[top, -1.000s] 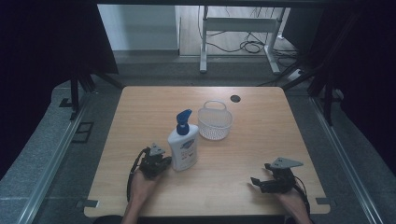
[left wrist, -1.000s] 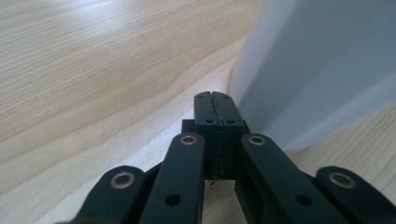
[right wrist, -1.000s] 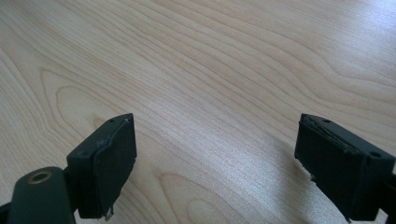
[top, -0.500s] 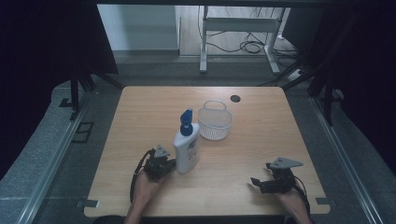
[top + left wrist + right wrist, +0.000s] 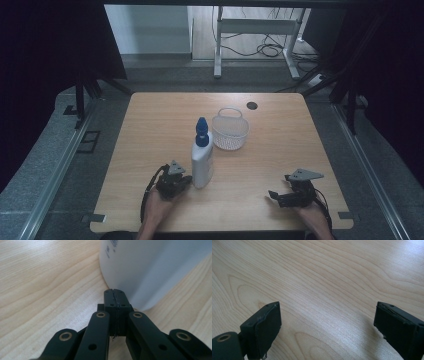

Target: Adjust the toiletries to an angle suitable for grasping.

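Observation:
A white bottle [image 5: 202, 165] with a blue pump top stands upright at the middle of the wooden table [image 5: 150, 125]. My left gripper [image 5: 189, 180] lies just left of the bottle's base, its jaws shut together with nothing between them. In the left gripper view its tips [image 5: 115, 293] sit right at the foot of the white bottle [image 5: 150, 270]; whether they touch it I cannot tell. My right gripper [image 5: 274, 196] rests near the front right of the table, open. Its jaws have just been opening, and between them [image 5: 327, 322] is bare wood.
A white mesh basket [image 5: 230, 131] stands just behind and to the right of the bottle. A dark round cable hole [image 5: 251, 105] sits near the table's far edge. A person's hands hold both grippers at the front edge.
The bottle has turned and now shows its narrow side, a little farther right. The left gripper has shifted slightly right with it. The right hand has stayed in place.

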Available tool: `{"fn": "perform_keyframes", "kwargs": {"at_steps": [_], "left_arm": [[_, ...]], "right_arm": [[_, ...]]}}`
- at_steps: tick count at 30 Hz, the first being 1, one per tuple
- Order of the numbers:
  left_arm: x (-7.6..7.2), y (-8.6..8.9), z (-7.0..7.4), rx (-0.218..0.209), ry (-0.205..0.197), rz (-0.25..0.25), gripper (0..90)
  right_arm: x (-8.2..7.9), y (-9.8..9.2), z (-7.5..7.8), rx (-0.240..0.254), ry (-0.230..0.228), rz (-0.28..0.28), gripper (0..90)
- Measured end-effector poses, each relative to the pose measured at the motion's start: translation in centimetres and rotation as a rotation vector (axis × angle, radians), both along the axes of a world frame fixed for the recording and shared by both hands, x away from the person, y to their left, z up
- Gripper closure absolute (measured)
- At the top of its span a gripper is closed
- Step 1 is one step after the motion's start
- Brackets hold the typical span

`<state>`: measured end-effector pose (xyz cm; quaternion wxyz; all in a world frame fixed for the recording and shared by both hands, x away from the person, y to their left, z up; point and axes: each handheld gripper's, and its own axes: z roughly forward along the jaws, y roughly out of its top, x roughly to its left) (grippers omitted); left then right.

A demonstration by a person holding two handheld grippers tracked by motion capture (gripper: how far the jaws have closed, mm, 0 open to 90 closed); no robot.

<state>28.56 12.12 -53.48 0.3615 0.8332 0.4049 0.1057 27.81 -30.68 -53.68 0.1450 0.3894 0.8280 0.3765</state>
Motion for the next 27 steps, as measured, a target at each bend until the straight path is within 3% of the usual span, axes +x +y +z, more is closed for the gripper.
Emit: {"fn": "perform_keyframes", "kwargs": {"at_steps": [27], "left_arm": [[-1.4,-2.2,0.9,-0.012,-0.020,-0.074,89.1]], "right_arm": [[-0.1,0.2,0.4,-0.014,0.005,-0.006,11.5]]}}
